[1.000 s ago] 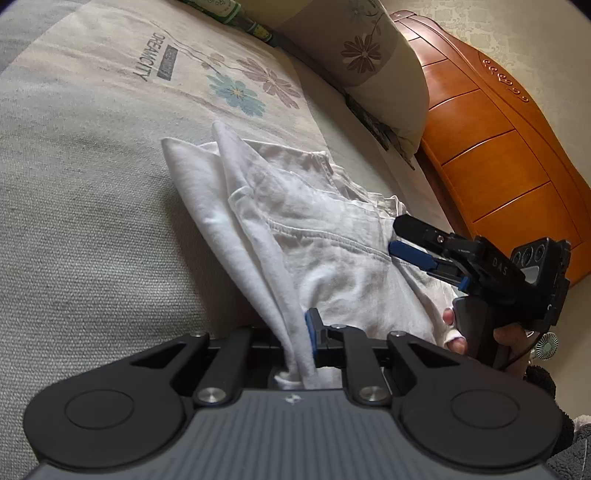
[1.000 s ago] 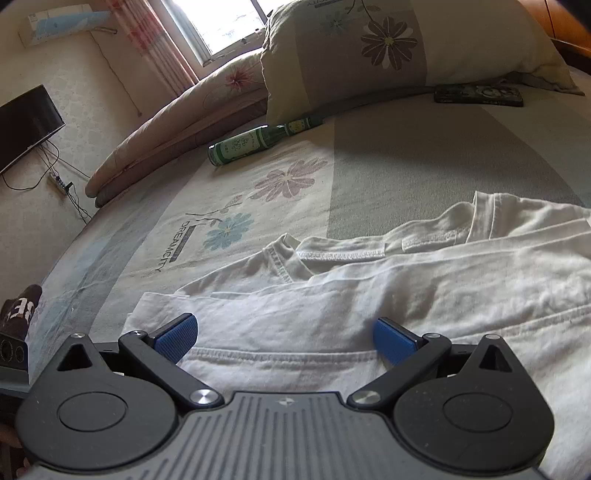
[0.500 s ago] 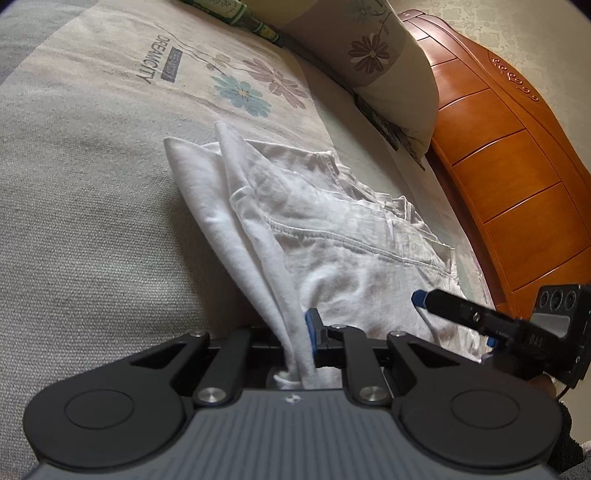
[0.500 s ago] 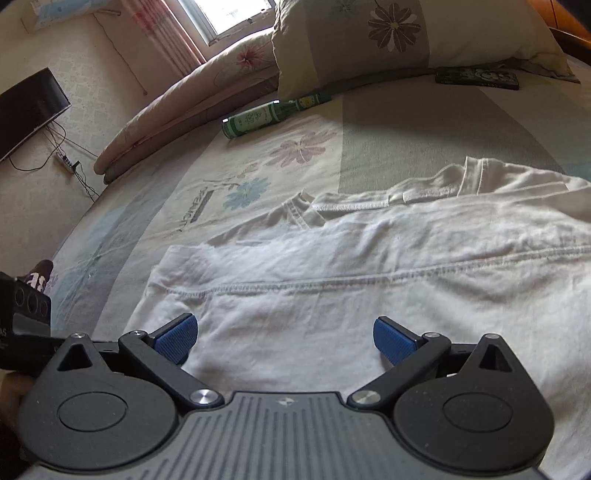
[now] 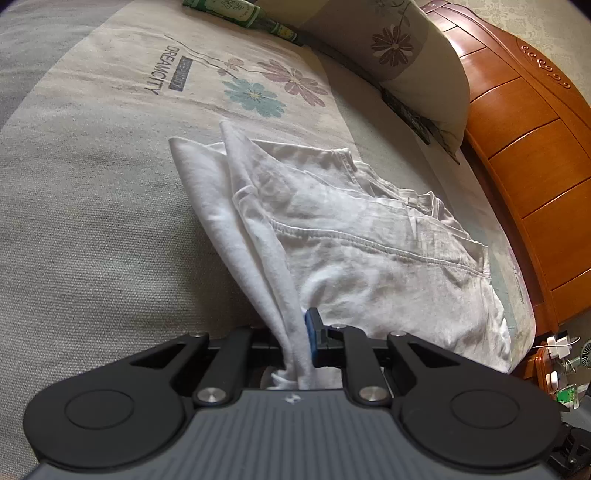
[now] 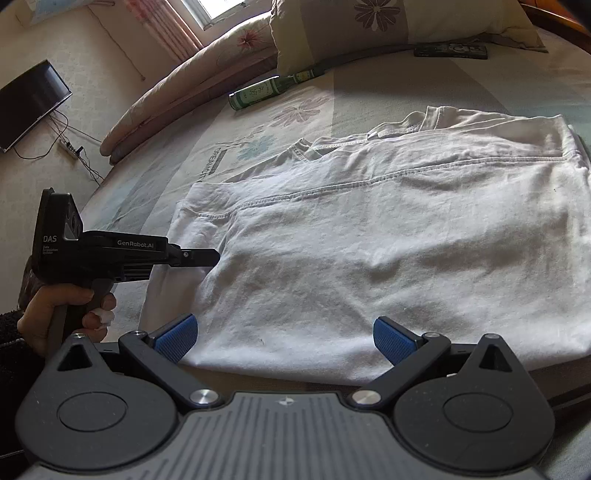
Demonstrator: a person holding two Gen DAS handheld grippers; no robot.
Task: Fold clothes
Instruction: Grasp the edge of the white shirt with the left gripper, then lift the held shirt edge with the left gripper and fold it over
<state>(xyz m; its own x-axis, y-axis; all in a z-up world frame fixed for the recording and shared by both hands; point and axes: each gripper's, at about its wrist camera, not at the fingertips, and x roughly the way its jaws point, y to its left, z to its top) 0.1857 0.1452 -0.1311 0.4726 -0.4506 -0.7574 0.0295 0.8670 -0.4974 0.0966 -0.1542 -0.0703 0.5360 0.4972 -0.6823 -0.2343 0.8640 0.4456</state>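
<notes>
Item one, our left gripper point(image 5: 295, 343): jaws closed on a bunched fold of the white garment point(image 5: 369, 258), the cloth rising from between the blue pads point(image 5: 313, 341) and running up as a taut ridge away from the camera. In the right wrist view we see this same gripper from the side, held by our left hand point(image 6: 62, 310), its tip at the garment's left edge.

Item two, our right gripper point(image 6: 284, 338): jaws spread wide, nothing between them, the two blue pads point(image 6: 393, 339) hanging just over the near hem of the cloth.

Item three, the white garment: lying mostly flat and folded over on the bed point(image 5: 92, 221), a stitched seam running across its upper layer, a ribbed collar edge showing at the far side. Its left side is lifted where we grip it.

Item four, the bedcover: grey and cream panels with printed flowers and the word DREAMCITY.

Item five, surroundings: a green bottle point(image 6: 262, 92) lying on the bed near a flowered pillow point(image 6: 369, 29); an orange wooden headboard point(image 5: 524, 147) beyond the pillow; a dark screen point(image 6: 29, 99) on the wall.
</notes>
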